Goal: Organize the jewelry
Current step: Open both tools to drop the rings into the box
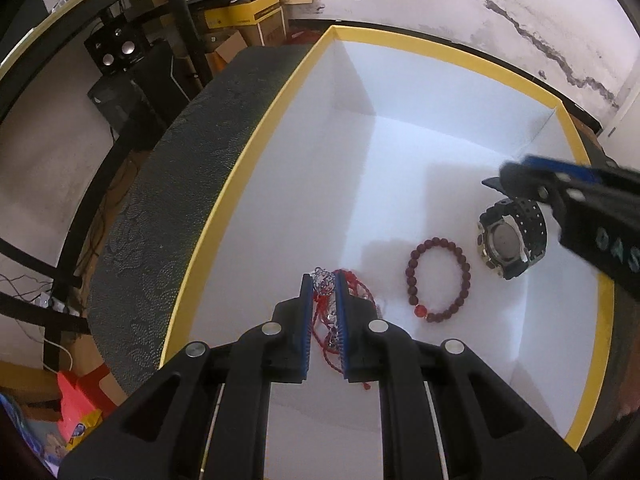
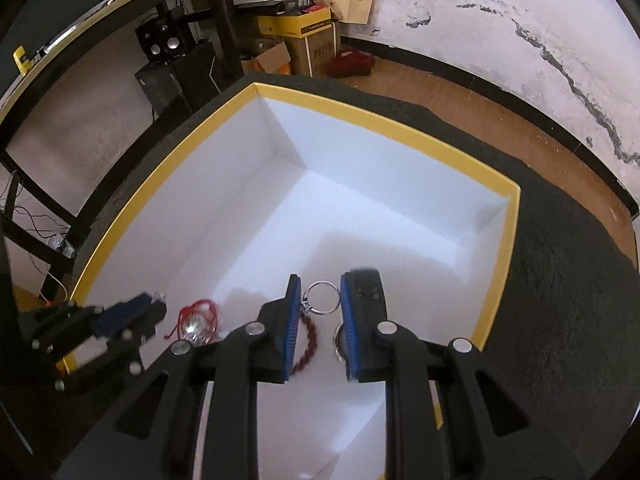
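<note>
both grippers lower into the white box [image 2: 496, 236]: left gripper [image 1: 324, 280] jaws clamp a red cord charm [image 1: 326, 292], right gripper [image 2: 320, 292] jaws pinch a silver ring [image 2: 322, 298]. next: release beside beaded bracelet [image 1: 438, 280] & watch [image 1: 508, 240].

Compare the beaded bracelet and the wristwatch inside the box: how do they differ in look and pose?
The beaded bracelet is a thin loop of dark red beads with one brighter red bead; the wristwatch is bulky and black, with a round case. The bracelet lies flat; the watch rests tilted on its closed strap. Both sit side by side on the white floor of the box.
</note>
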{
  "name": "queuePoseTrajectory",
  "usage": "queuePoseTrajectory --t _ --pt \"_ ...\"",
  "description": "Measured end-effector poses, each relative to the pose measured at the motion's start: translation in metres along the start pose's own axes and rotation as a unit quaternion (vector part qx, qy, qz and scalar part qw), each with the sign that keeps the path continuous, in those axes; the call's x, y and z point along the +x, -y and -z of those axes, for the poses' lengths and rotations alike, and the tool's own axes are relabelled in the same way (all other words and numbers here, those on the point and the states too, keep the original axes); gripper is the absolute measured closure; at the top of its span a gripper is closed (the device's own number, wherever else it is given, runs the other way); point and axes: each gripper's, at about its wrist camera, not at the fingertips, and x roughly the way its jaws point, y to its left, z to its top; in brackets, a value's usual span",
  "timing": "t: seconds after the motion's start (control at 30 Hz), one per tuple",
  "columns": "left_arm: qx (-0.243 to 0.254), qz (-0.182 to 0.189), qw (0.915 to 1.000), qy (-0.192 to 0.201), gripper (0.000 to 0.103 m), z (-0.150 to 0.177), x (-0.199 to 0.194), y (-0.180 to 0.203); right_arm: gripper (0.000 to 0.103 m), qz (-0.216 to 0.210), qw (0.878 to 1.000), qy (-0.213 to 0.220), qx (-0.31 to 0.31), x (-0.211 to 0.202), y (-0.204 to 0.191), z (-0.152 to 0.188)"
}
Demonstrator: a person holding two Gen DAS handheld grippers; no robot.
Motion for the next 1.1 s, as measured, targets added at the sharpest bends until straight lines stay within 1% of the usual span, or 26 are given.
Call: queuePoseTrajectory --t 0.17,0.37,0.73,0.87,0.9,0.93,0.97,1.0,1.03,1.07,1.1 --pt "-0.003 -0.001 1.0 0.0 0.092 -0.003 0.003 -0.002 0.082 0.0 1.0 -0.002 0.0 0.009 0.001 -0.011" --pt "-0.001 -0.001 1.0 -0.002 0.092 -0.004 0.006 -0.002 0.082 0.002 1.0 -0.005 -0.004 0.016 0.002 -0.014" --pt "0.005 -0.001 1.0 0.0 0.092 -0.003 0.008 0.003 0.082 0.005 1.0 -0.002 -0.007 0.016 0.002 -0.015" --pt "-0.002 0.0 1.0 0.001 0.092 -0.005 0.007 0.001 0.082 0.0 1.0 -0.003 0.0 0.015 0.003 -0.018" --pt "-0.003 0.002 1.0 0.002 0.092 -0.006 0.006 0.0 0.078 -0.001 1.0 -0.004 -0.001 0.015 0.004 -0.019" --pt "-0.002 0.003 1.0 0.002 0.092 -0.006 0.005 0.0 0.058 -0.001 1.0 -0.003 -0.001 0.014 0.005 -0.018" --pt "-0.002 0.0 1.0 0.003 0.092 -0.007 0.004 -0.001 0.043 0.002 1.0 0.002 -0.001 0.013 0.005 -0.019" --pt "-0.004 -0.003 1.0 0.004 0.083 -0.007 0.003 -0.001 0.02 0.006 1.0 0.01 -0.001 0.011 0.005 -0.019" --pt "-0.005 -0.004 1.0 0.004 0.069 -0.007 0.002 -0.001 0.015 0.007 1.0 0.022 -0.001 0.006 0.006 -0.02" --pt "-0.006 0.004 1.0 0.007 0.036 -0.007 0.001 0.0 0.015 0.005 1.0 0.024 -0.001 0.005 0.006 -0.02" --pt "-0.005 0.002 0.9999 0.012 0.014 -0.007 -0.002 0.001 0.015 0.007 1.0 0.02 0.0 0.004 0.007 -0.021"
